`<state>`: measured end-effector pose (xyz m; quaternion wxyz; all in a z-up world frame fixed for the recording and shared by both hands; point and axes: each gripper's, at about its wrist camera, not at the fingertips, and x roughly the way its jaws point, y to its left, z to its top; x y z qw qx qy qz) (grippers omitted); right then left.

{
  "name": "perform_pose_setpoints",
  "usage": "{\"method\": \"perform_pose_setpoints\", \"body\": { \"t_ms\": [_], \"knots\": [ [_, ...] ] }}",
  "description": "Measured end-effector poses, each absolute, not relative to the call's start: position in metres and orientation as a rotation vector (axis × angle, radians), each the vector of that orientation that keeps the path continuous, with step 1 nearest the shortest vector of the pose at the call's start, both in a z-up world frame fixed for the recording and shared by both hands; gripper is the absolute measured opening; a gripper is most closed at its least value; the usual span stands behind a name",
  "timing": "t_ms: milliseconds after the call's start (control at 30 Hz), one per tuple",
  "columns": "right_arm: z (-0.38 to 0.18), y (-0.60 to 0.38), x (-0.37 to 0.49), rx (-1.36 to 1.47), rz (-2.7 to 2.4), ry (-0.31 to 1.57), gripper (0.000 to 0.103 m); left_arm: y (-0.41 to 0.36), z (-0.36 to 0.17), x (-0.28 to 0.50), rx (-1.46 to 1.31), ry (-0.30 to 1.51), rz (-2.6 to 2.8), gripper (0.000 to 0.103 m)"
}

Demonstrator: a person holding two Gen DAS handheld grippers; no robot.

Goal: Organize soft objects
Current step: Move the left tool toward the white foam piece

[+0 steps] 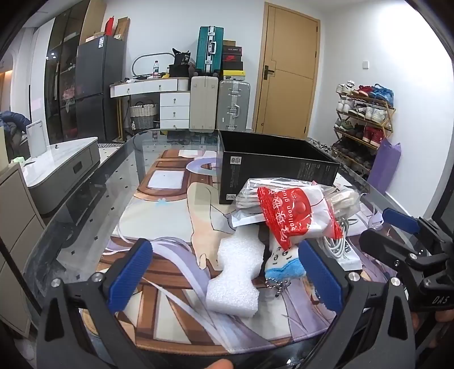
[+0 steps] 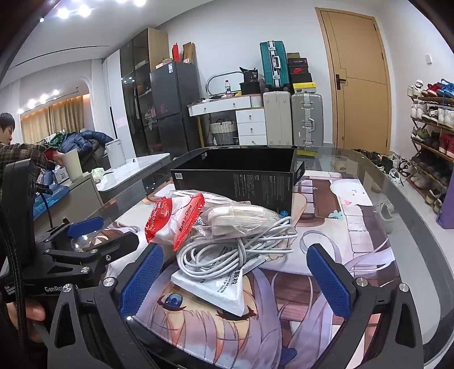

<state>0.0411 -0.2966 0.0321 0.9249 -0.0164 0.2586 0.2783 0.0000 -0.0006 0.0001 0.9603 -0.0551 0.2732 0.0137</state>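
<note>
Both wrist cameras look forward and slightly downward along their blue-padded fingers, low and close over the glass-topped worktop (image 1: 85,204). They share the heap around the red-and-white plastic packet (image 1: 298,215) (image 2: 173,221) and the open black cardboard box (image 1: 272,167) (image 2: 238,178); each view catches the other gripper at its edge.

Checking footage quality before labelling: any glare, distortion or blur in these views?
Left wrist: fisheye bends the door, dark corners, table glass reflects the room. Right wrist: ceiling lights blow out, same bending; pile with cable stays sharp.

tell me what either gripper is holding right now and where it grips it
Nothing is held. The left gripper and the right gripper both stand wide open, with pads clear of the foam block and the coiled cable.
</note>
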Motion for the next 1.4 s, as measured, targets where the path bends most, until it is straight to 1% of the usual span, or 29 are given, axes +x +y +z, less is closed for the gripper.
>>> {"method": "perform_pose_setpoints", "body": {
  "t_ms": [100,233,667,1400],
  "knots": [
    [0.032,-0.2967,0.041,-0.032,0.573,0.532,0.102,-0.0027,0.0022,0.0049,-0.111,0.57,0.023,0.103],
    [0.0321,-0.297,0.0415,-0.032,0.571,0.534,0.103,0.0015,0.0024,-0.0022,-0.134,0.527,0.008,0.103],
    [0.035,-0.2999,0.0402,-0.032,0.565,0.529,0.102,0.0012,0.0067,0.0,-0.128,0.491,0.01,0.103],
    [0.0368,-0.3035,0.0418,-0.022,0.55,0.512,0.102,0.0014,0.0054,0.0058,-0.131,0.506,-0.003,0.103]
  ]
}}
